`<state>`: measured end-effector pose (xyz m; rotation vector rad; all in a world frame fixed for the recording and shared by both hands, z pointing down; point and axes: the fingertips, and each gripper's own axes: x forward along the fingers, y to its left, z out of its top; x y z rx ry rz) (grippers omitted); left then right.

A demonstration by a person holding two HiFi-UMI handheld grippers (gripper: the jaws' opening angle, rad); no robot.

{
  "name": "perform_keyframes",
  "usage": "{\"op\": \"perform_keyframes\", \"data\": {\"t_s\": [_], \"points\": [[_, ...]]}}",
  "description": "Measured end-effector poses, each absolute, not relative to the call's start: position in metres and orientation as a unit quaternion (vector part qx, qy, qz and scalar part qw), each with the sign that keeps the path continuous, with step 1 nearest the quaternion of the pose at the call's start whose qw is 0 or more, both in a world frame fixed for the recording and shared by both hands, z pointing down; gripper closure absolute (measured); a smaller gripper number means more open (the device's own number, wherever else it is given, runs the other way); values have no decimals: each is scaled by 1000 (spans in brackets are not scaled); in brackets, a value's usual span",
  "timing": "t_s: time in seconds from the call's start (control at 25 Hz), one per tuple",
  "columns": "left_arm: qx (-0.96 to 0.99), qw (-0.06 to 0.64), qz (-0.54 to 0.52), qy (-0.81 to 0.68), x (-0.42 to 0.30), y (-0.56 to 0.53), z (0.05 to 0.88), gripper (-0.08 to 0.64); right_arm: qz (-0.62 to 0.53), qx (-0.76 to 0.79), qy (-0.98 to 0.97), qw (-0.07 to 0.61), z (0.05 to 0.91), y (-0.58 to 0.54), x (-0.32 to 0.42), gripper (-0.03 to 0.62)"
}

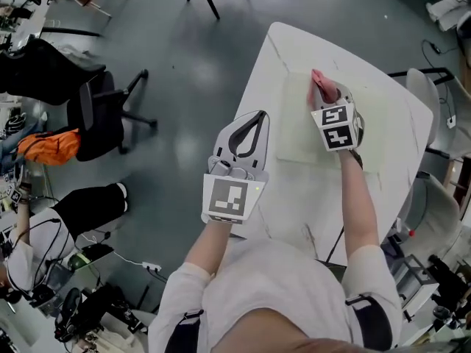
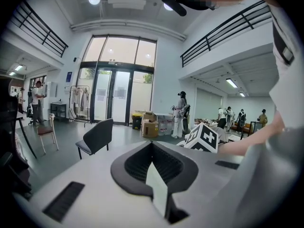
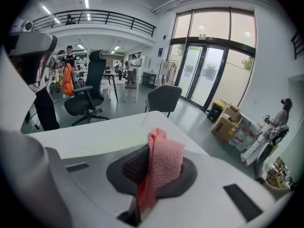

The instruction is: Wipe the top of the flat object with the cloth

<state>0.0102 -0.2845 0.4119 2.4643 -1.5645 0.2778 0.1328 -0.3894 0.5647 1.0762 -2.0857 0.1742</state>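
- Two grippers are over the table (image 1: 288, 206). The right gripper (image 3: 153, 172) has its jaws closed on the cloth (image 3: 162, 165). The left gripper (image 2: 155, 174) has its jaws pressed together with nothing between them.
- Pink and loosely knitted, the cloth is pinched between the right gripper's jaws, and a folded bunch stands out past their tips.
- It looks soft, light and limp. It will likely fold and drag rather than push, so the pinch in the middle of the bunch suits it, provided enough fabric stays free beyond the tips to lie flat.
- The flat object (image 1: 298, 127), a pale thin sheet or board, lies on the table under and ahead of the right gripper, and just to the right of the left gripper's tips.
- It looks stiff and light with a smooth top, so I judge it may slide on the table under a hard wipe. The idle left gripper is close enough to steady its near edge.
- The head view shows the cloth above the object's far part, but I cannot tell whether they touch.
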Motion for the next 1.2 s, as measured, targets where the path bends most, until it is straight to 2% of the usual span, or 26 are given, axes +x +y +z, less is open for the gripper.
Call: {"op": "perform_keyframes", "data": {"t_s": [1.0, 1.2], "points": [[848, 101, 123, -505, 98, -272, 415, 545, 125, 539, -737, 388, 573, -378, 355, 563], [850, 96, 114, -505, 107, -271, 411, 545, 130, 548, -729, 390, 574, -371, 376, 563]]}}
